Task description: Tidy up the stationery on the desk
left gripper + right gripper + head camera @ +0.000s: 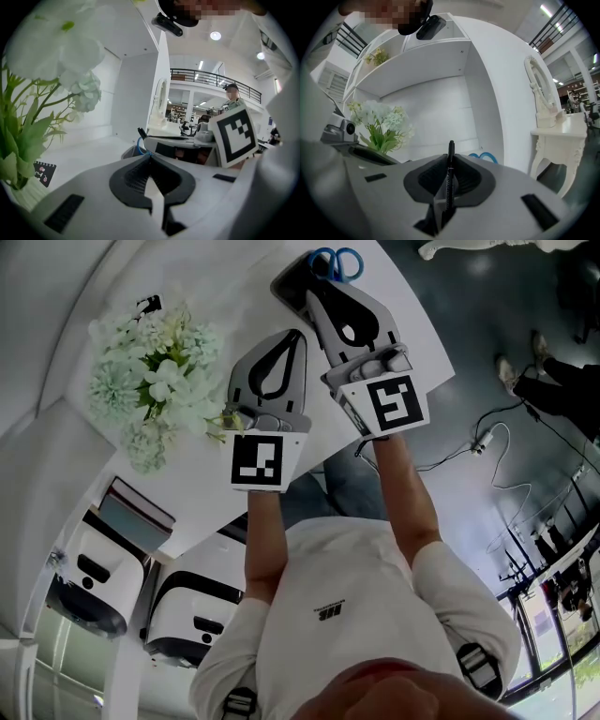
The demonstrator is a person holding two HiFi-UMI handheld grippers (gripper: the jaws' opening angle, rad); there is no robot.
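The tabletop (427, 338) was white. In the head view its right edge ran just beside the right tool (292, 282), with dark floor beyond. Only the right gripper view showed the shelf unit (440, 61) standing over the tabletop, closed by a back panel and a side wall on the right. The flowers (155, 381) stood at the left, their leaves just beside the left tool (298, 336). In the left gripper view they filled the left margin.

The head view showed both tools side by side above the tabletop, the right one reaching further. The left gripper view showed the left tool's jaws together at the tips with nothing between them. The right gripper view showed the right tool's jaws clamped on a black pen (450, 173), which stood upright between them; the head view did not resolve it.

The scissors (336, 263), blue-handled, lay on the tabletop just ahead of the right tool, near the right edge. Bare tabletop remained between the flowers and the scissors, ahead of the left tool.
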